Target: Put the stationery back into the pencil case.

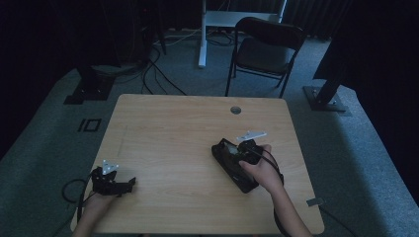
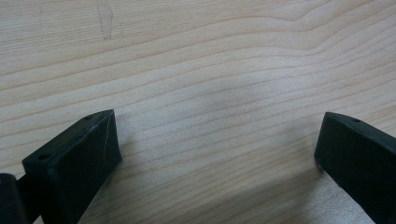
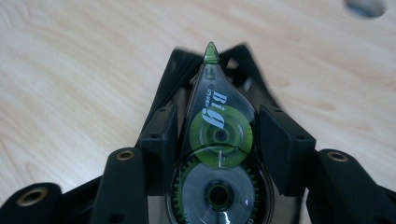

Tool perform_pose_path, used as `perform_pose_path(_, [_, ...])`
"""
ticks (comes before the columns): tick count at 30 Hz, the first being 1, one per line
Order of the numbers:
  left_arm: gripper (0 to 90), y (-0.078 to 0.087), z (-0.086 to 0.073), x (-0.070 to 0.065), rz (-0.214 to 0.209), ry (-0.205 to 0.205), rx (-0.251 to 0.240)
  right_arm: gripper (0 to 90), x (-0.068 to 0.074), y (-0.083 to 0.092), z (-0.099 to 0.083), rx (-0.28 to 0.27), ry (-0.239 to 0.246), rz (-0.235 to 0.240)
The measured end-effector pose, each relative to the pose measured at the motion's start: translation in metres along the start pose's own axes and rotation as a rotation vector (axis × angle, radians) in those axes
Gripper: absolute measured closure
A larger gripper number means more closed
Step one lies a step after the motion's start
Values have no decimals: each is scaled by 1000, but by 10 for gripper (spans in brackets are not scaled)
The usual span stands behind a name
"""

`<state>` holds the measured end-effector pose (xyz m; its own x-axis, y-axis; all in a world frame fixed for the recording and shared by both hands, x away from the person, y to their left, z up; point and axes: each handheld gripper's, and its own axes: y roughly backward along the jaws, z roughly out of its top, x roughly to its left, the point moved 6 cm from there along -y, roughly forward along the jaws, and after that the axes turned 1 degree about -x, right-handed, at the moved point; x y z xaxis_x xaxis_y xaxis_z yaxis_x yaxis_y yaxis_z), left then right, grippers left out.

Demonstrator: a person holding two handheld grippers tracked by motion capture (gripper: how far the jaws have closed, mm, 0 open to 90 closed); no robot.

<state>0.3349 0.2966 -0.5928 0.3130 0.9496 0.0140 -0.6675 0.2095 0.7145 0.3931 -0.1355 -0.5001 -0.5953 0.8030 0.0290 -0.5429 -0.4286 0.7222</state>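
The bench (image 2: 210, 70) is pale wood with a smooth, matt finish and fine wavy grain, and a faint scuff mark on it. The left tongs (image 2: 215, 154) are matt black plastic, slightly scratched along one edge. Between the right tongs (image 3: 219, 135), the correction tape dispenser (image 3: 217, 154) is glossy clear plastic with green see-through wheels inside. Beyond the bench, the chair (image 1: 267, 49) looks dark and dull.
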Motion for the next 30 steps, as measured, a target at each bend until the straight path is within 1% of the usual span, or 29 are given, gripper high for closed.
perform_pose_path(1, [2, 0, 0, 0, 0, 0, 0, 490, 0, 0, 0, 0, 0, 0])
perform_pose_path(2, [2, 0, 0, 0, 0, 0, 0, 490, 2, -4, -3, 20, 1, 7])
perform_pose_path(3, [2, 0, 0, 0, 0, 0, 0, 490, 2, -4, -3, 20, 1, 7])
perform_pose_path(4, [2, 0, 0, 0, 0, 0, 0, 490, 3, -7, -6, 41, 4, 11])
perform_pose_path(11, [2, 0, 0, 0, 0, 0, 0, 490, 1, -14, -9, 79, 18, 3])
perform_pose_path(12, [2, 0, 0, 0, 0, 0, 0, 490, 0, -16, -10, 96, 19, -3])
perform_pose_path(13, [2, 0, 0, 0, 0, 0, 0, 490, 0, -16, -10, 96, 19, -3])
perform_pose_path(14, [2, 0, 0, 0, 0, 0, 0, 490, -1, -17, -12, 115, 25, -1])
perform_pose_path(16, [2, 0, 0, 0, 0, 0, 0, 490, -1, -18, -12, 120, 25, -5])
perform_pose_path(17, [2, 0, 0, 0, 0, 0, 0, 490, -1, -20, -13, 137, 27, -3])
perform_pose_path(19, [2, 0, 0, 0, 0, 0, 0, 490, -1, -22, -14, 152, 27, -6])
perform_pose_path(21, [2, 0, 0, 0, 0, 0, 0, 490, -2, -24, -13, 160, 21, -6])
perform_pose_path(27, [2, 0, 0, 0, 0, 0, 0, 490, -2, -30, -13, 196, 28, -6])
perform_pose_path(30, [1, 0, 0, 0, 0, 0, 0, 490, -3, -32, -12, 199, 32, -14])
